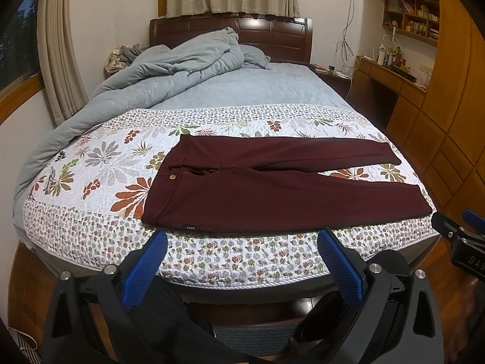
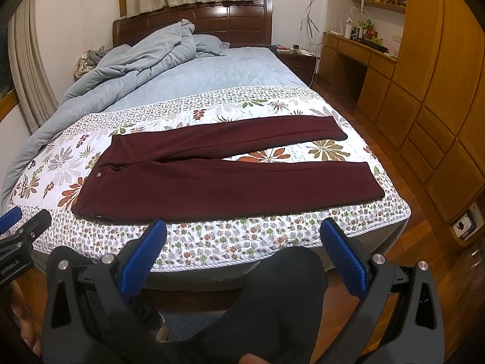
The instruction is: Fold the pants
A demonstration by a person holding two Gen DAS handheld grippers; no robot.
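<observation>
On the far left of the bed [image 1: 272, 91], a rumpled grey duvet [image 1: 169, 66] is heaped toward the wooden headboard [image 1: 272, 35]. Nearer, a flowered quilt [image 1: 100, 163] covers the foot of the bed, and the pants [image 1: 272, 191] lie flat on it, dark red, spread crosswise. Their waistband is at the left with a small metal button [image 1: 172, 177] showing, and the two legs run to the right, parting slightly so a strip of quilt shows between them near the cuffs.

The left gripper [image 1: 242, 268] hovers off the foot edge of the bed, its blue-padded fingers [image 1: 145, 268] spread wide apart and holding nothing. The near hem of the pants lies just beyond the fingertips, not touching them; the waistband corner sits a little past the left finger.

The right gripper [image 2: 244, 257] hangs likewise off the foot edge, its fingers [image 2: 345, 261] wide apart and empty. The near leg of the pants stretches across just beyond both fingertips, clear of them, with the cuff end lying further right than the right finger.

Wooden cabinets [image 2: 439, 121] and a desk [image 2: 357, 50] line the right wall.
</observation>
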